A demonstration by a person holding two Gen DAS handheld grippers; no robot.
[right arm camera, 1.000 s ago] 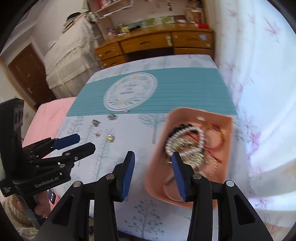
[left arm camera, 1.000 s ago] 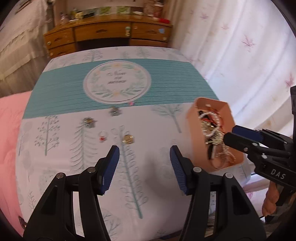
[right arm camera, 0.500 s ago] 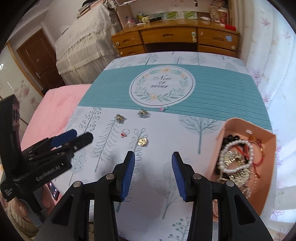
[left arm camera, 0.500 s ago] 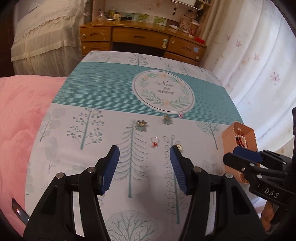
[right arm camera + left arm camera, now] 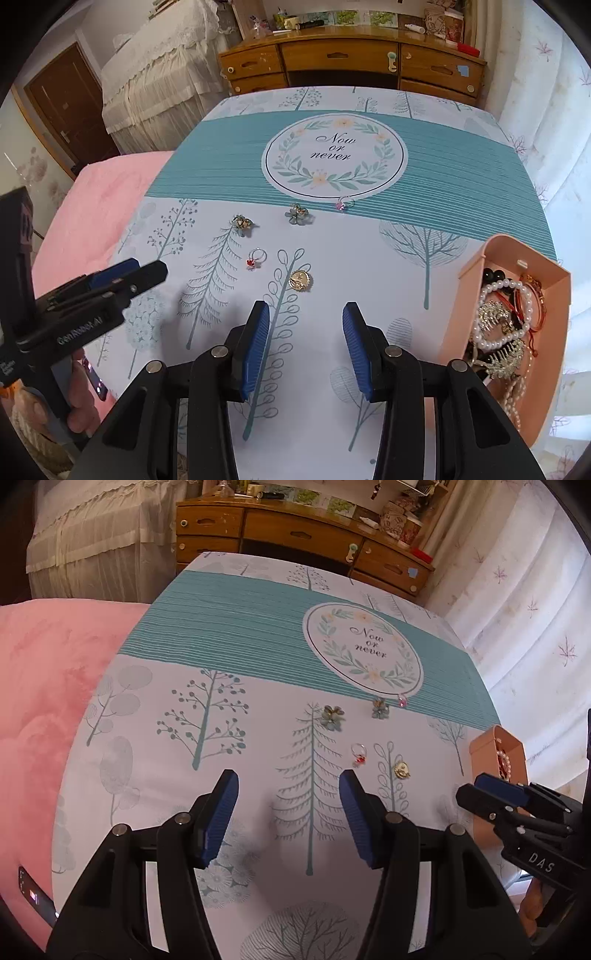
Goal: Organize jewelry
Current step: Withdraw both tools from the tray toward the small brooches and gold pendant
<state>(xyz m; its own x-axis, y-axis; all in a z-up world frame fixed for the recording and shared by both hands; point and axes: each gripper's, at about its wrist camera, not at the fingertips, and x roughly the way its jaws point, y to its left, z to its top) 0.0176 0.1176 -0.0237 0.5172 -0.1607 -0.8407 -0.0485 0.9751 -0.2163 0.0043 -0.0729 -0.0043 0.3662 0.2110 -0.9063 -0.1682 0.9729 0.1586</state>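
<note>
Tree-print table (image 5: 369, 258) carries loose pieces; both grippers, left (image 5: 288, 812) and right (image 5: 306, 345), hover released, empty. Next: grasp the gold round pendant (image 5: 300, 280), move it to the pink plastic tray (image 5: 476, 266).

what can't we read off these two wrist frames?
- Pink tray contents: the left wrist view shows only its far end, the right tongs cover the rest; in the right wrist view the picture edge cuts off its near corner.
- Gold round piece: relief too small to read in either view.
- Dark flat object on the pink blanket: cut off by the picture edge in the left wrist view.
</note>
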